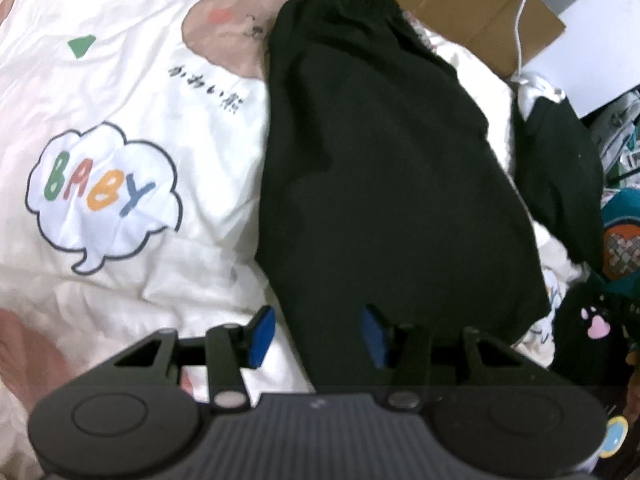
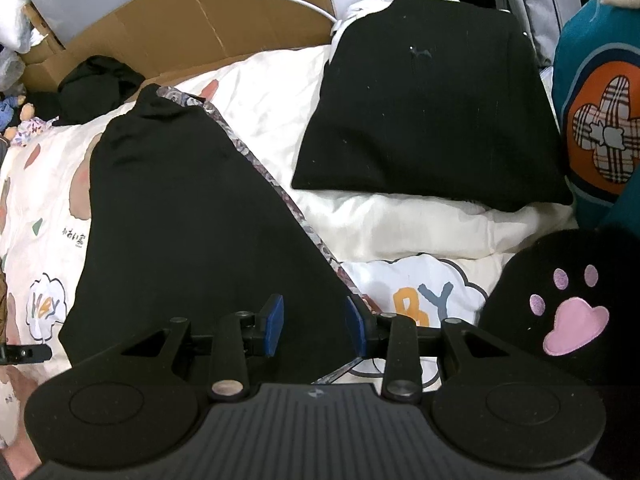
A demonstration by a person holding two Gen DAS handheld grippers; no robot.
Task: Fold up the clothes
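Cartoon-print quilt on a bed, black trousers laid lengthwise. Left gripper and right gripper both spread over the hem end, pinching nothing. Should grab both corners evenly, then fold toward the waistband.

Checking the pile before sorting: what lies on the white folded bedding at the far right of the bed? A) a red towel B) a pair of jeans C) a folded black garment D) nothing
C: the right wrist view shows a folded black garment lying flat on the white bedding.
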